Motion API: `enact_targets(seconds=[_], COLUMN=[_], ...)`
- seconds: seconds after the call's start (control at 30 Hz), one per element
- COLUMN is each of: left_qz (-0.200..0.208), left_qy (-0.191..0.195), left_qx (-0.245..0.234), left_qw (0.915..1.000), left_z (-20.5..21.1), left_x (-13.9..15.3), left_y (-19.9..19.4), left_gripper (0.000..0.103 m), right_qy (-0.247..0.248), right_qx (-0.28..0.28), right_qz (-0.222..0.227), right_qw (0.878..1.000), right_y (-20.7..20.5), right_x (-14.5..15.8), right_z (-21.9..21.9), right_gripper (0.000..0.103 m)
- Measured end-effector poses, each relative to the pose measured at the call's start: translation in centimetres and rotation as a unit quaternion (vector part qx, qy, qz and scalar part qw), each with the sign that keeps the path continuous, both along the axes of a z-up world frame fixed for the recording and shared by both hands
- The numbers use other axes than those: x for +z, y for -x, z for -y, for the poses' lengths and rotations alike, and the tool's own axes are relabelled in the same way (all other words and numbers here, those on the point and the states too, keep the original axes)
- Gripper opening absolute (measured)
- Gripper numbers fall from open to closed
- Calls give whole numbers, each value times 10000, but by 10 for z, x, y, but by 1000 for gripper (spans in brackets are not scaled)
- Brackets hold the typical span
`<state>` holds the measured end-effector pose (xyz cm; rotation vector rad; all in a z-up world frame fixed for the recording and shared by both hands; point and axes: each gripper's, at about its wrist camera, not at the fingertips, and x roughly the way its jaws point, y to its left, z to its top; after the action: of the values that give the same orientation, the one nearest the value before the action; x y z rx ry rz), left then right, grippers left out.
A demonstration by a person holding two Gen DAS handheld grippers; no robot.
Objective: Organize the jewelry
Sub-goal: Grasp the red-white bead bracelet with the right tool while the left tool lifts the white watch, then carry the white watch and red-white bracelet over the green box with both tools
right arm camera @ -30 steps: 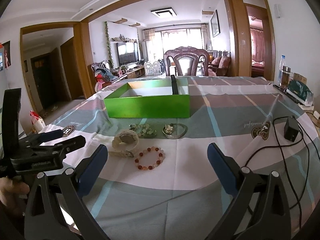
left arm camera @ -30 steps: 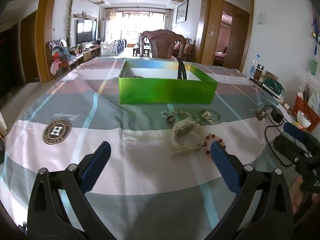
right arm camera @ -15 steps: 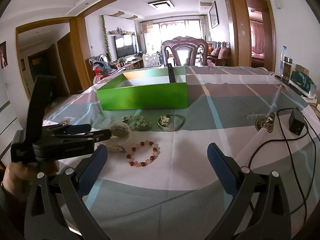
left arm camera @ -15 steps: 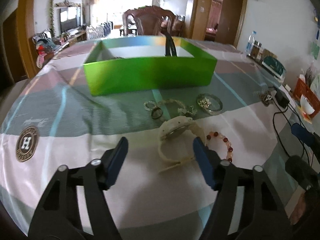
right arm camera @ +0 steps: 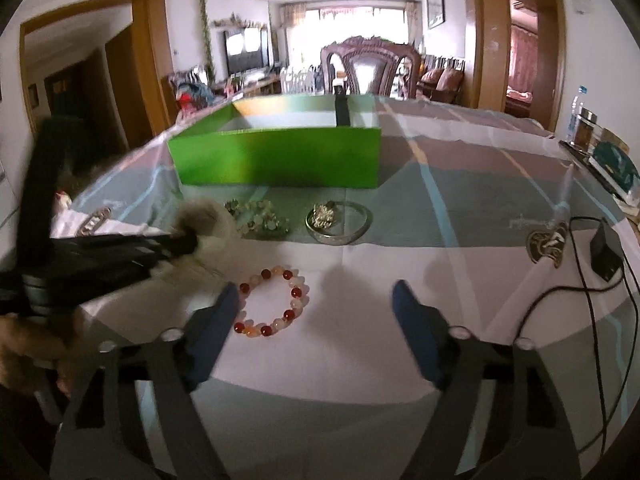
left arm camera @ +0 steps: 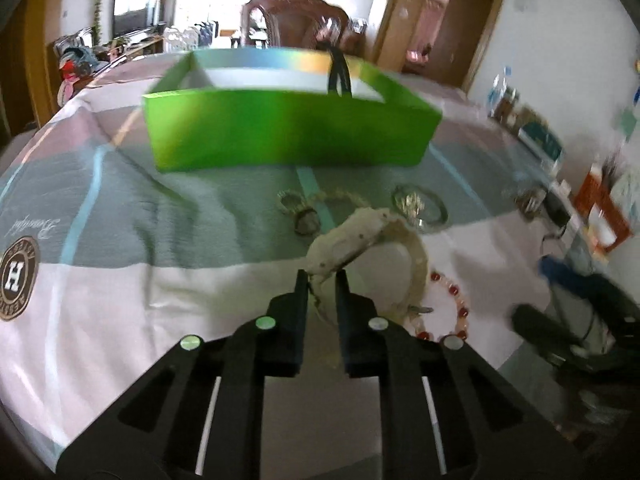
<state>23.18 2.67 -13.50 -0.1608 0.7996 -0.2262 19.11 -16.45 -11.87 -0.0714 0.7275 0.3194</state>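
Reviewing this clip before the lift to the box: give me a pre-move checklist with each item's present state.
1. Left tongs shut on the cream watch strap: ok.
2. Watch clear of the tablecloth: cannot tell; blurred.
3. Red-and-white bead bracelet not snagged on the watch: cannot tell; they overlap in the left view.
4. Green box open on top, path unobstructed: ok.
5. Right tongs empty: ok; jaws closing, bracelet by the left finger, not gripped.
6. Silver bangle out of the way: ok.
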Motion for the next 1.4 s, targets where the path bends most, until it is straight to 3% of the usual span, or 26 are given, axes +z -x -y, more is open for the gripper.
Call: enact_targets(seconds=[0.1,0.23,0.37,0.47,0.7,0.9,1.07,1.4], left_qz=[301,719,841,860,920,1039,1125,1055], left_qy=[224,242,98,112,127,184,156,59], left_qx=[108,346,598,706,794,775,764,738], left_qw=[9992,9965,9946,9937,9925,9914,9906,9917], left_z=[-16,-36,-48,-58,-68,-69,-65,-61], left_x=[17,36,45,47,54,65,75,76], left_y=[18,49,67,72,79,87,95,100], left_gripper=[12,12,12,12,12,12,12,12], right_qy=[186,393,535,496,205,-189,-393,-571], right_qx=[159,248,361,498,547,523,486,490], right_qz=[-286,-628,-874,-903,-616,117,514,580], right_qw=[9993,9969,9941,9934,9964,9984,9967,9955], right_y=[-15,-31,-38,-36,-21,15,35,40], right_x=[-8,-18,-26,-25,-10,40,65,68], right_z=[-10,-19,-26,-31,-28,-7,7,17], right_gripper=[48,39,27,8,7,7,7,7])
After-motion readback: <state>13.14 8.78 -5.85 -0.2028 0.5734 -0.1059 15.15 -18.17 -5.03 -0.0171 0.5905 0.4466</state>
